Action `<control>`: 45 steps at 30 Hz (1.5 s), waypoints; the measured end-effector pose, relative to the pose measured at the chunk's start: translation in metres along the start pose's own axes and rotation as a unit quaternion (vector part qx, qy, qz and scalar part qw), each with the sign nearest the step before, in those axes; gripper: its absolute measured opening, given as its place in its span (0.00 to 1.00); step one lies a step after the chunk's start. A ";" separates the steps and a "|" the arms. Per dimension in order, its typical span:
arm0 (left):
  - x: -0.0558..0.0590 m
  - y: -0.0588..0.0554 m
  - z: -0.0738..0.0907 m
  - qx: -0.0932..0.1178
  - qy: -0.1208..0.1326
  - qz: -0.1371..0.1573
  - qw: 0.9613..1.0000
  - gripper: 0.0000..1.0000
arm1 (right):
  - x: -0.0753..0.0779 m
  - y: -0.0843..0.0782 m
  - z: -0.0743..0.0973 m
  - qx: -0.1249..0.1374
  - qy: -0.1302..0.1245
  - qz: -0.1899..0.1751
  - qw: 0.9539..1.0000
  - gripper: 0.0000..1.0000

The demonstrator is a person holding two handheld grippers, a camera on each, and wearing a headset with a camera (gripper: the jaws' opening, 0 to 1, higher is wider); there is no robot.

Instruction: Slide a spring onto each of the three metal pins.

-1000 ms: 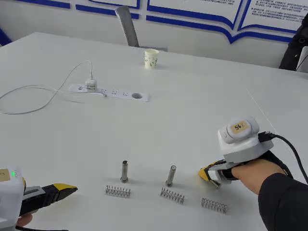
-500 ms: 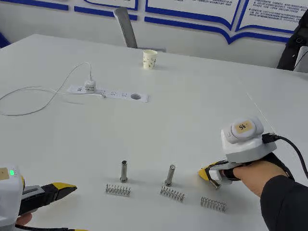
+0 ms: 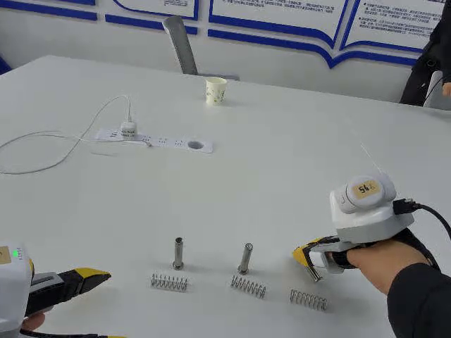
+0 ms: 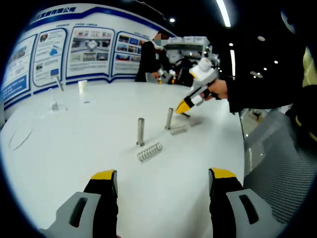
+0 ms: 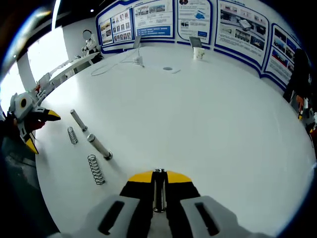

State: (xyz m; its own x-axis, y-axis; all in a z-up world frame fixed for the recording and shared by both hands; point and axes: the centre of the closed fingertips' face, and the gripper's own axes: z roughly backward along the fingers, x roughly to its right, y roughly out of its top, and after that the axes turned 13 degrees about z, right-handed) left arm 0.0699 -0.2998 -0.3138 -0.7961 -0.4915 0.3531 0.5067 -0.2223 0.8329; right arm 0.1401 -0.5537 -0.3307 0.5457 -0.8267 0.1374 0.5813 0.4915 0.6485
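Pins: left pin (image 3: pixel 178 253) and middle pin (image 3: pixel 245 258) upright on desk (image 3: pixel 268 176); third pin (image 5: pixel 158 193) clamped in right claw (image 3: pixel 304 255), at right. Three springs (image 3: pixel 248 286) lying on near side. Left claw (image 4: pixel 158 181) spread wide, empty. Risk: third pin released tilted, toppling onto springs.

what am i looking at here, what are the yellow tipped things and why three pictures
There is no robot here. A person holds a hand tool in each hand, and each tool has two yellow-tipped jaws. The rectangular picture comes from a camera on the person's head, looking down at the white table. The two round pictures come from cameras riding on the tools, looking along their jaws.

On the table, the left pin and the middle pin stand upright. In front of them lie the left spring, middle spring and right spring. Farther back are a power strip and a cup.

The left gripper is open and holds nothing. The right gripper is shut on a third pin.
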 end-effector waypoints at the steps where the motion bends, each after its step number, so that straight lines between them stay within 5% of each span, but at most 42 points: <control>1: 0.000 0.000 0.000 0.000 0.000 -0.001 1.000 0.76 | 0.000 0.000 0.001 0.001 -0.001 0.001 1.000 0.09; 45: 0.006 0.008 0.004 0.003 0.000 -0.016 1.000 0.76 | -0.002 0.007 0.024 0.026 -0.016 0.017 0.999 0.08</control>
State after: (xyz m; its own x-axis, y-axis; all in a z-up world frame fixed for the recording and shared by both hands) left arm 0.0678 -0.3015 -0.3031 -0.8117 -0.4840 0.3271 0.4798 -0.2330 0.8459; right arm 0.1287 -0.5555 -0.3085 0.5445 -0.8187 0.1826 0.5308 0.5048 0.6807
